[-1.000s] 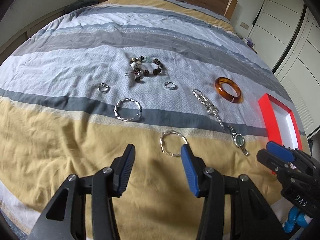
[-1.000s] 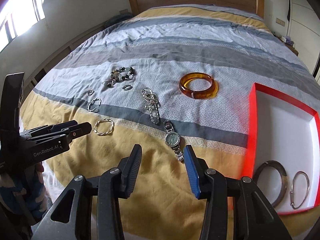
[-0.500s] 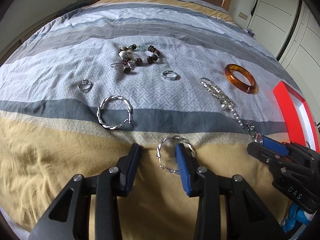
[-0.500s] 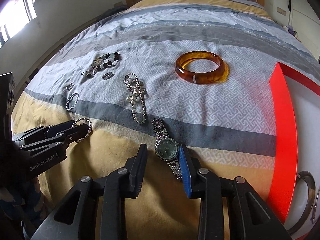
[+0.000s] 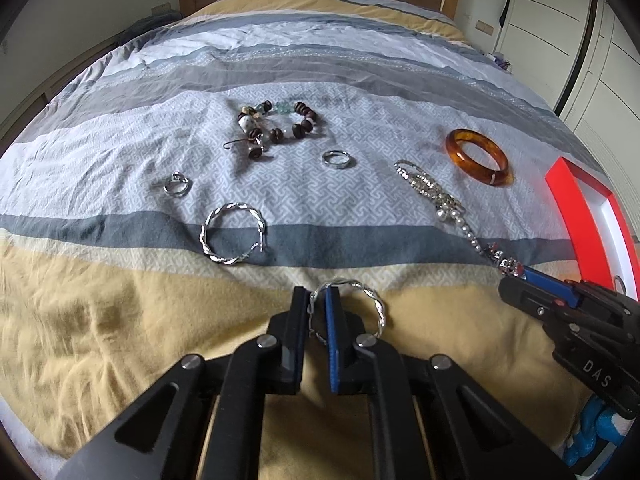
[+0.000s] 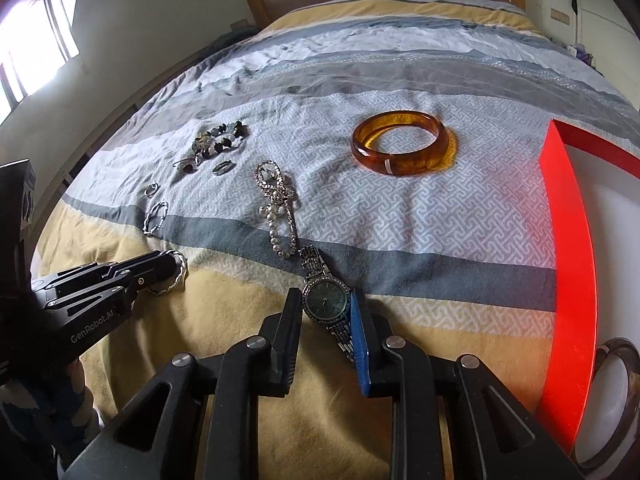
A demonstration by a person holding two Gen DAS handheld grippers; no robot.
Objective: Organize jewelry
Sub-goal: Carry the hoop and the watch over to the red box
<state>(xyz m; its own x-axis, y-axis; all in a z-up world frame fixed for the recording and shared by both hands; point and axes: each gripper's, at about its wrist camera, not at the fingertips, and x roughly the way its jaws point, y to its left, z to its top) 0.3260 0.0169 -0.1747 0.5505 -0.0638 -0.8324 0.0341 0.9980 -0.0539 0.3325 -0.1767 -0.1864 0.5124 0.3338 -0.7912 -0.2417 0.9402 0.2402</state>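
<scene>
Left wrist: hand-held gripper (image 5: pixel 318 300) pinches twisted silver hoop (image 5: pixel 362 300).

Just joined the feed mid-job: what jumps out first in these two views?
The left hand-held gripper is pinching the rim of a twisted silver hoop on the yellow band of the bedspread. The right hand-held gripper brackets a silver watch, its fingers either side of the dial. Beyond, an amber bangle glows on the patterned stripe, and a red tray sits at the right.
</scene>
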